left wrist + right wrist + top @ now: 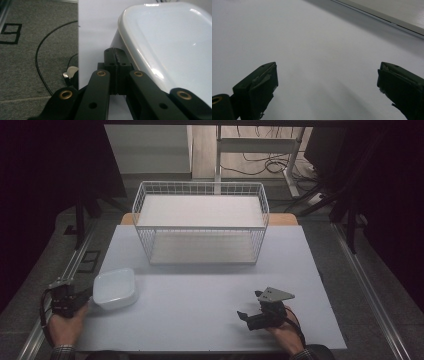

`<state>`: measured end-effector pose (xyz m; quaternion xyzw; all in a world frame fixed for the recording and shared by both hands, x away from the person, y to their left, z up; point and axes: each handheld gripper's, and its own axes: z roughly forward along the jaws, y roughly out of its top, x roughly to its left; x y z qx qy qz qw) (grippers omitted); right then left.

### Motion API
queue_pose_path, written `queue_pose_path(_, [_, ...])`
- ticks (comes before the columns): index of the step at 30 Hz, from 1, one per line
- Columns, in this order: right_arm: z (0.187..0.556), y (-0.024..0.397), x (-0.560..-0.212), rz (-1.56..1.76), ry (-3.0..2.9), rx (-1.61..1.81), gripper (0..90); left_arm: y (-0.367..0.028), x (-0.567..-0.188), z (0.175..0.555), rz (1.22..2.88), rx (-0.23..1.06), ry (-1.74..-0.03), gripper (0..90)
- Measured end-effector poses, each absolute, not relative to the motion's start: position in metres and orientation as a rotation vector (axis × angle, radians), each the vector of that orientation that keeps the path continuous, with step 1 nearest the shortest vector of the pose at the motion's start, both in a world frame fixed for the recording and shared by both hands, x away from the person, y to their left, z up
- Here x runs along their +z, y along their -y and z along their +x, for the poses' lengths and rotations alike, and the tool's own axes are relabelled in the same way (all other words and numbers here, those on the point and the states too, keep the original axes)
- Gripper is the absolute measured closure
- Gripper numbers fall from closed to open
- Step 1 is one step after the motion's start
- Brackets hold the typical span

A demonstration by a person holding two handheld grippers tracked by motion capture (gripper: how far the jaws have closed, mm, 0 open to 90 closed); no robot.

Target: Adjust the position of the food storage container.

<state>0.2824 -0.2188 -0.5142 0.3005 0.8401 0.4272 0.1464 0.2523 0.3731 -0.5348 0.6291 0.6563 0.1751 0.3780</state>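
Bowl [115, 288] contact is being made at the near left part of the table [210, 320], where the white bowl is sitting upright, close to the table's left edge. The left gripper [86, 296] is being held beside it, just off the table's left edge, with its tips pointed at the bowl's left side. In the left gripper view, the left gripper [117, 56] is being shown with both jaws pressed flat together and nothing pinched between them; the closed tips are lying against, or just beside, the outer wall of the bowl [170, 42], below its rim. Actual contact cannot be confirmed from these views. The bowl's inside is being shown as bare and glossy.

The right gripper [250, 307] is being held low over the near right part of the table, well apart from the bowl, its jaws directed toward the table's middle. In the right gripper view, the right gripper [327, 82] is being shown with its jaws spread wide, with bare table surface between them.

A white wire basket [200, 222] is being shown at the far middle of the table, well apart from both grippers and from the bowl. A thin black cable [42, 60] is lying on the grey floor beside the table's left edge.
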Motion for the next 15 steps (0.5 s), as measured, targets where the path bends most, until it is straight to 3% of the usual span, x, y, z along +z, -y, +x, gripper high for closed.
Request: queue_pose_path(15, [0.283,0.218,-0.515,0.892,-2.411,1.230,2.9,-0.325,-0.532,0.273,1.682,0.339,-1.548,90.0])
